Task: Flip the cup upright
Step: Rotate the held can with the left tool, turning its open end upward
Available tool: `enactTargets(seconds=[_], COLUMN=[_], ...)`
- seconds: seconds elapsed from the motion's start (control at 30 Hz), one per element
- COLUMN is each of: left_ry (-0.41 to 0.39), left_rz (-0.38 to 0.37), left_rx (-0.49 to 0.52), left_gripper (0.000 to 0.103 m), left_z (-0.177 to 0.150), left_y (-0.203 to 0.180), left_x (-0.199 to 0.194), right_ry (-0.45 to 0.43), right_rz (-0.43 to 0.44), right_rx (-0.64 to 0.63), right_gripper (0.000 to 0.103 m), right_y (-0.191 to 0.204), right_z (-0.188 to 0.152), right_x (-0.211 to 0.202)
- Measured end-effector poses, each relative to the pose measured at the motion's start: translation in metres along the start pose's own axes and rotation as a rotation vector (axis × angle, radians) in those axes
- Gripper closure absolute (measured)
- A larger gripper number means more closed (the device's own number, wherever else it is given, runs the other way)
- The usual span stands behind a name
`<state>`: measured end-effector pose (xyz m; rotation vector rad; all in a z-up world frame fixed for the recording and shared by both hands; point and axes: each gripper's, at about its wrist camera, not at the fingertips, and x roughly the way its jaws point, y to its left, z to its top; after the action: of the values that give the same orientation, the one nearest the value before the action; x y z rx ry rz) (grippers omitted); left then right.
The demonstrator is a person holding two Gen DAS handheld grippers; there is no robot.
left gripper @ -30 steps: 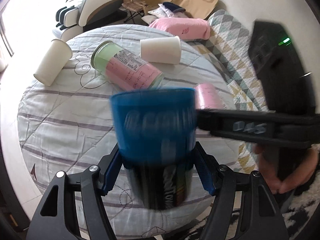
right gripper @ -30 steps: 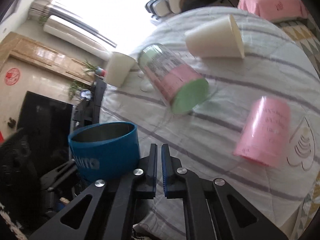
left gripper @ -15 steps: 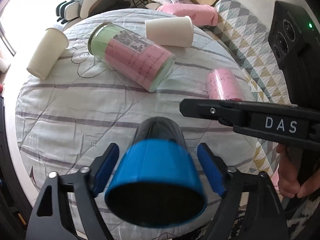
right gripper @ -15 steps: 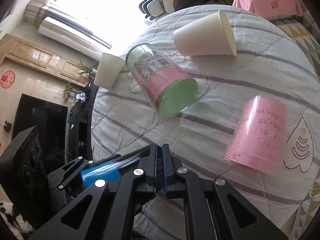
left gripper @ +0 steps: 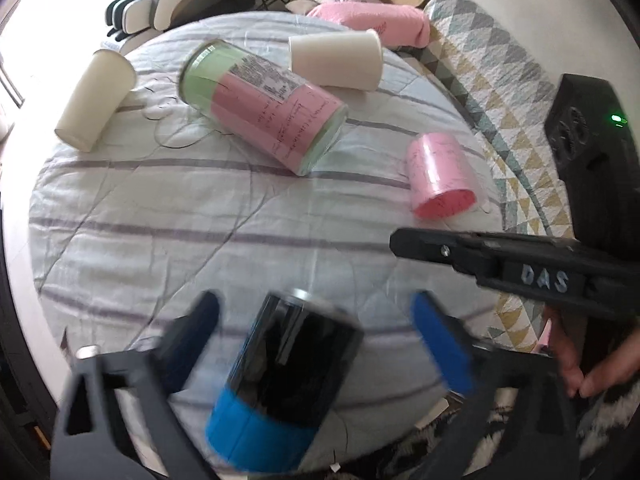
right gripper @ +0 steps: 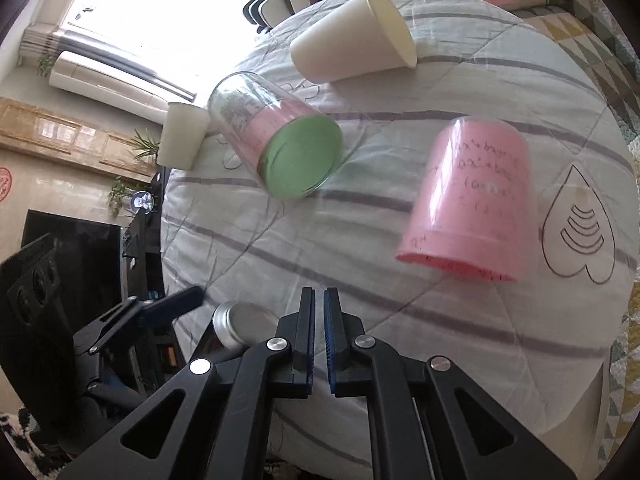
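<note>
Cup: A black cup with a blue band [left gripper: 280, 384] is lying on its side at the near edge of the round table [left gripper: 132, 248], blue-banded mouth end pointing toward me, silver base [right gripper: 240, 322] pointing toward the table's middle. I cannot see inside it.
Left gripper: My left gripper [left gripper: 316, 344] is hanging spread wide around the cup, its blue-padded fingers [left gripper: 440, 344] standing clear of the cup on both sides, grasping nothing.
Right gripper: My right gripper [right gripper: 319, 336] is hovering low over the near table edge, just beside the cup's silver base, its two fingers pressed nearly together with only a thin slit between them and nothing in that slit.
Pink cup: A pink cup [right gripper: 472, 200] with handwriting on it is lying tipped over in front of my right gripper, its open mouth facing me; it appears empty.
Glass jar: A large clear jar [left gripper: 264, 104] lined with pink and green paper is lying on its side near the table's middle.
White cups: One white paper cup [left gripper: 336, 60] is lying on its side at the far edge, its inside looking empty; another [left gripper: 94, 100] is lying tipped at the left edge.
Table cover: A pale striped quilted cloth is covering the table.
Background: A pink cushion [left gripper: 372, 24] is sitting beyond the table.
</note>
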<state>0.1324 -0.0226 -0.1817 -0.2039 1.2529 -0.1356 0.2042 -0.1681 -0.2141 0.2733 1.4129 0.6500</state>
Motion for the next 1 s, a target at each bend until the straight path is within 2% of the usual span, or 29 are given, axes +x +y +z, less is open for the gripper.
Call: enactTargets(seconds=[0.13, 0.3, 0.37, 0.4, 0.43, 0.53, 0.6, 0.67, 0.73, 0.8, 1.0], left_ry=[0.017, 0.133, 0.161, 0.17, 0.174, 0.159, 0.15, 0.127, 0.099, 0.07, 0.049], left_rz=[0.001, 0.018, 0.015, 0.03, 0.028, 0.008, 0.01, 0.006, 0.028, 0.045, 0.065], left_rx=[-0.024, -0.088, -0.112, -0.116, -0.121, -0.139, -0.135, -0.123, -0.099, -0.074, -0.043], left_gripper=[0.0, 0.0, 0.009, 0.018, 0.019, 0.021, 0.022, 0.023, 0.026, 0.026, 0.028], left_z=[-0.018, -0.047, -0.055, -0.059, -0.061, -0.065, -0.064, -0.058, -0.049, -0.04, -0.014], left_y=[0.006, 0.025, 0.03, 0.032, 0.033, 0.036, 0.035, 0.031, 0.027, 0.024, 0.02], left_x=[-0.015, 0.013, 0.023, 0.026, 0.028, 0.024, 0.019, 0.011, 0.0, -0.009, -0.017], right_ry=[0.008, 0.041, 0.05, 0.046, 0.035, 0.003, 0.019, 0.061, 0.089, 0.071, 0.082], right_rz=[-0.005, -0.014, -0.013, -0.01, -0.007, 0.039, 0.061, 0.043, 0.002, 0.038, 0.03], right_rx=[-0.023, -0.065, -0.082, -0.094, -0.115, -0.182, -0.249, -0.295, -0.272, -0.219, -0.143], right_gripper=[0.097, 0.096, 0.096, 0.095, 0.095, 0.095, 0.095, 0.095, 0.095, 0.095, 0.095], right_y=[0.011, 0.024, 0.031, 0.034, 0.042, 0.062, 0.078, 0.088, 0.081, 0.071, 0.047], right_z=[-0.006, -0.017, -0.018, -0.017, -0.015, -0.014, -0.017, -0.021, -0.02, -0.014, -0.001], right_x=[-0.008, -0.003, 0.003, 0.003, 0.001, -0.008, -0.006, 0.008, 0.022, 0.019, 0.016])
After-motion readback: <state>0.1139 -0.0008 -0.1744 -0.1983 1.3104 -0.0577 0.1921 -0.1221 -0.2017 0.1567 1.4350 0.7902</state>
